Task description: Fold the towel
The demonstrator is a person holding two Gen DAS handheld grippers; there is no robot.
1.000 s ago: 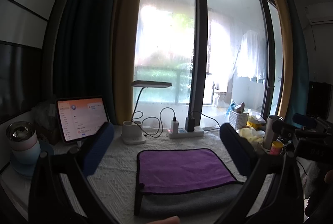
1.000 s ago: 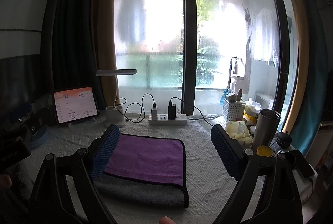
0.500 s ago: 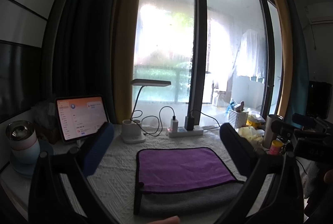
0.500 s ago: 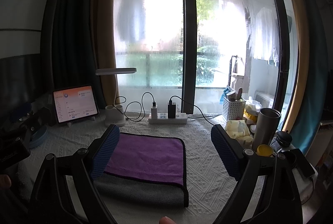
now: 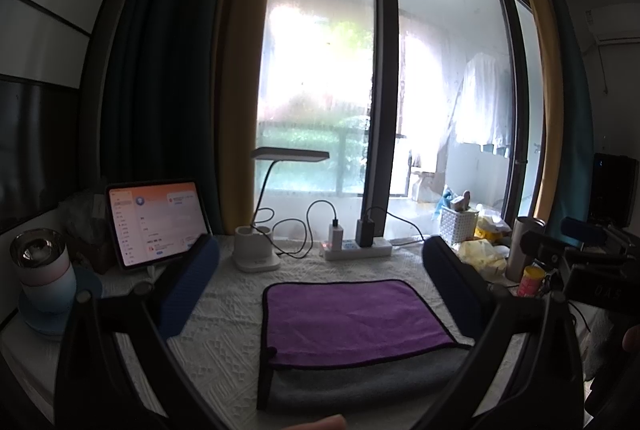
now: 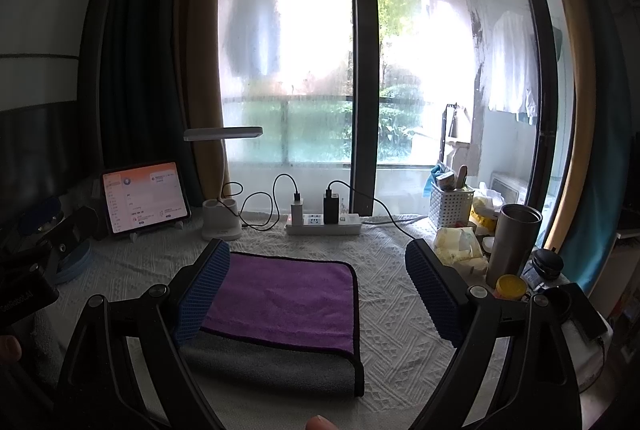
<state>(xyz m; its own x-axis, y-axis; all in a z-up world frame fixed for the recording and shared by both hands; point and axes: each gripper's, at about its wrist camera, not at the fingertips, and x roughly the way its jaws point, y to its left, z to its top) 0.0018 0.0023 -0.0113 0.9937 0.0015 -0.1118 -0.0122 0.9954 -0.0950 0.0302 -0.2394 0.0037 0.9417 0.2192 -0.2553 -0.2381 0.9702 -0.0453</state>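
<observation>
Towel (image 5: 352, 326) lies folded before you, purple over grey, its near edge partly hidden behind your fingers (image 6: 200, 294). Your left gripper (image 5: 320, 294) and right gripper (image 6: 318, 294) both gape wide, holding nothing.

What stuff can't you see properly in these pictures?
- Towel: in the right wrist view its left edge hides behind the right gripper finger.
- Tablet writing: too small to read in either view.
- White basket contents: too small to name.
- Outside the window: glare washes it out.

both hand-held grippers, left (image 5: 320, 282) and right (image 6: 318, 280), hover wide apart, empty.
</observation>
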